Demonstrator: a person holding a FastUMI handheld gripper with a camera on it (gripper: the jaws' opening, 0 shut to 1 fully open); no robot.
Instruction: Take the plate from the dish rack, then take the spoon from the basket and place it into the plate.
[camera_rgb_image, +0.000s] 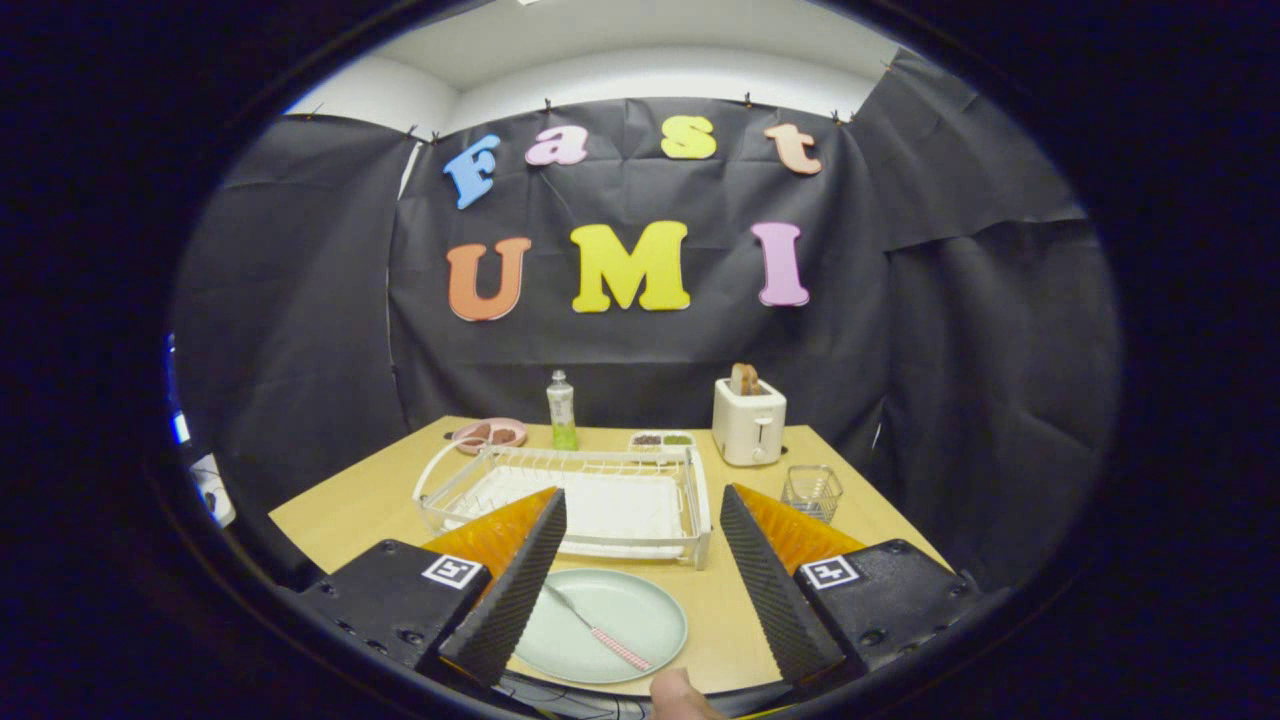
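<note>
A pale green plate (620, 625) lies flat on the wooden table (360, 505), low between my two fingers. On it rests a spoon (600, 628) with a pink patterned handle, lying diagonally. My gripper (635, 585) is open and holds nothing; its fingers stand wide apart above the plate. Just beyond the fingers stands the white wire dish rack (570, 500), with nothing standing in it. A small wire basket (811, 492) sits to the right of the rack, beyond the right finger.
A white toaster (748, 422) with bread in it stands at the back right. A green bottle (561, 410), a pink dish (489, 435) and a small two-part tray (661, 439) line the table's far edge. A person's fingertip (680, 695) shows beneath the plate.
</note>
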